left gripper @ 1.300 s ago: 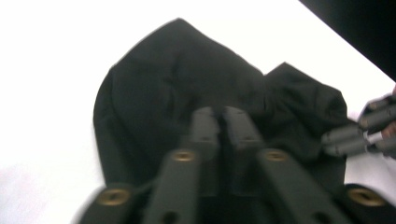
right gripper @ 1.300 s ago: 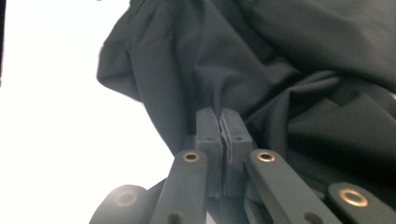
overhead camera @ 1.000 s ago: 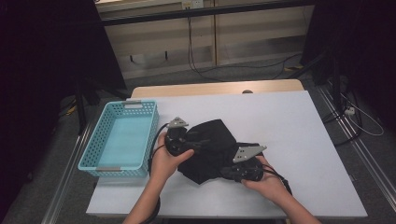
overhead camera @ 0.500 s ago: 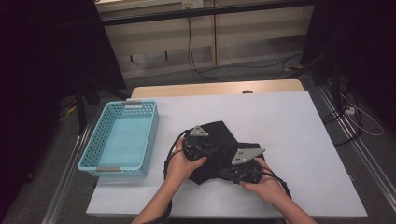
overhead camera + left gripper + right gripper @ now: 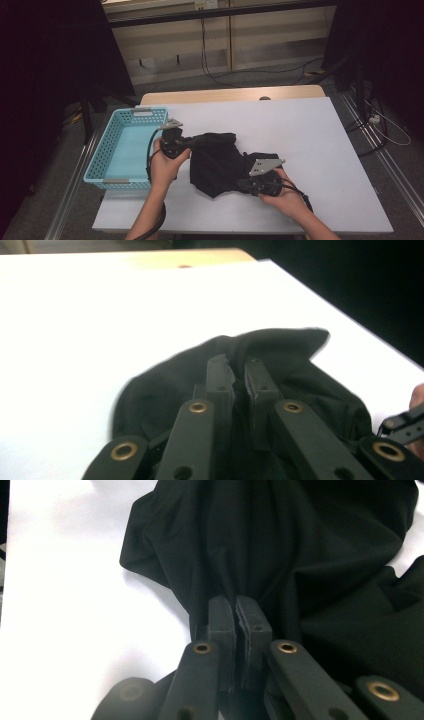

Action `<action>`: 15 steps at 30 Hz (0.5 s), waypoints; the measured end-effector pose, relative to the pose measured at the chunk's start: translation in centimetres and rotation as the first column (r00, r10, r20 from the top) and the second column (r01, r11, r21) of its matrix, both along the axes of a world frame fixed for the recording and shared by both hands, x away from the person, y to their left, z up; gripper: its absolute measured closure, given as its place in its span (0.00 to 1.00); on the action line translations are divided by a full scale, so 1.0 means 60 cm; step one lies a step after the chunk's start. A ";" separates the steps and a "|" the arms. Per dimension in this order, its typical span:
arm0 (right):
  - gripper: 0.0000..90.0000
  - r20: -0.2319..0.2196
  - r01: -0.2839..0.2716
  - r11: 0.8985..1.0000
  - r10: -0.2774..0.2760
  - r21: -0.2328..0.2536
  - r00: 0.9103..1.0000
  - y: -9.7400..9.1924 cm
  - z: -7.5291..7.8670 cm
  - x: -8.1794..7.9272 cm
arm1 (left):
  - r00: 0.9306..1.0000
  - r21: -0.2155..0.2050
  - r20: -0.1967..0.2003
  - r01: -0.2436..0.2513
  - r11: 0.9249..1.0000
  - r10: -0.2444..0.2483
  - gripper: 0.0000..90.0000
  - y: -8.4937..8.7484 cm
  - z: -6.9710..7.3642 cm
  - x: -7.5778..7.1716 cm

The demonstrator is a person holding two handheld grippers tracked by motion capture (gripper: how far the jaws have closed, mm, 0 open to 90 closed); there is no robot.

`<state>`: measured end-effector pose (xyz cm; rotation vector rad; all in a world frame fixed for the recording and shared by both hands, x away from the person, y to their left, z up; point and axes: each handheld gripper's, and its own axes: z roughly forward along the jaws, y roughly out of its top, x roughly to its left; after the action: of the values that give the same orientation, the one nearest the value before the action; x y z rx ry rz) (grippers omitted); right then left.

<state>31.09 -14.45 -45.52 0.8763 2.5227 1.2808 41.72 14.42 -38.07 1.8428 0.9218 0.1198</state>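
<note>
A black cloth [image 5: 217,162] lies crumpled mid-table, bunched into soft folds, just beside the blue basket [image 5: 131,150]. My left gripper [image 5: 240,380] has just been closing, a fold between its jaws. My right gripper [image 5: 239,615] pinches its near edge.

Black cloth [image 5: 217,162] crumpled on the white table [image 5: 310,145]
It is bunched in folds, just beside the blue basket [image 5: 125,145].
</note>
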 end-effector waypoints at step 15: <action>0.56 0.113 0.148 0.988 -0.151 0.040 0.982 -0.032 0.033 0.026 | 0.997 -0.004 -0.036 -0.063 0.998 0.062 0.94 0.039 -0.001 0.002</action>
<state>32.66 -16.36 -43.57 0.9494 2.3067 1.2881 41.81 16.77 -38.15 1.8175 1.0046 0.1231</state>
